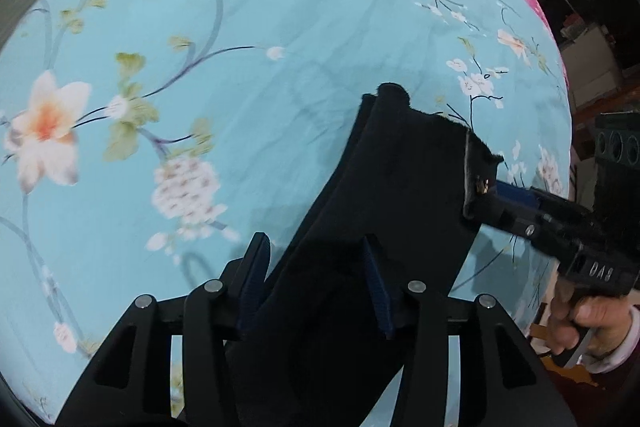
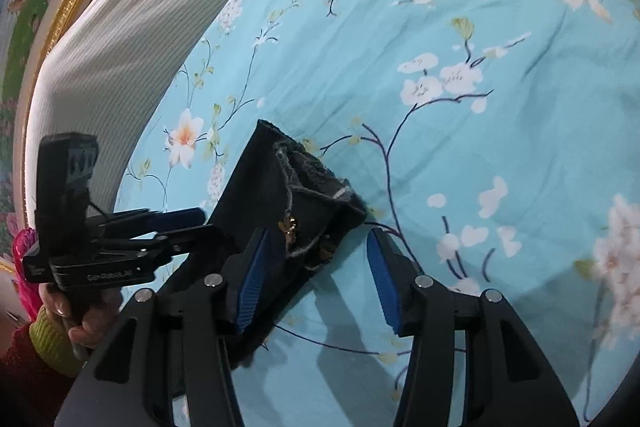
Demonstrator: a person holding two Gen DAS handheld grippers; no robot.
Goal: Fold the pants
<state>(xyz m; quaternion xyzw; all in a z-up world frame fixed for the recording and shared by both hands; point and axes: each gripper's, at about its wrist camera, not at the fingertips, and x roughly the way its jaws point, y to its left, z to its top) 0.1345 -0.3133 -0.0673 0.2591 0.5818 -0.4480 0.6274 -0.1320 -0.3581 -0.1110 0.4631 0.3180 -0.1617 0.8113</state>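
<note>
Left wrist view: the left gripper (image 1: pixel 316 287) points steeply down at a bed sheet (image 1: pixel 280 27), light blue with printed flowers. Its jaws stand apart. The dark pants (image 1: pixel 380 195) rise between them as a folded strip, lying against the inner face of the right-hand finger and passing close to the left-hand one; whether either pad presses the cloth cannot be told. Beyond the jaws the strip ends in a frayed waistband edge with a small brass fastener (image 1: pixel 482 185). The right gripper (image 1: pixel 496 203) comes in from the right side, its blue-padded fingertips at that waistband corner, and the hand (image 1: pixel 580 323) holding it shows a pale cuff.

Right wrist view: the right gripper (image 2: pixel 320 275) has its blue pads spread wide. The pants (image 2: pixel 296 207) lie bunched on the sheet (image 2: pixel 500 147) just ahead of the left-hand pad and touching it, while the right-hand pad stands clear of the cloth over bare sheet. The left gripper (image 2: pixel 192 223) reaches in from the left at the far side of the garment, held by a hand (image 2: pixel 80 315) in a green cuff. A white ribbed cushion (image 2: pixel 140 27) lies beyond.
</note>
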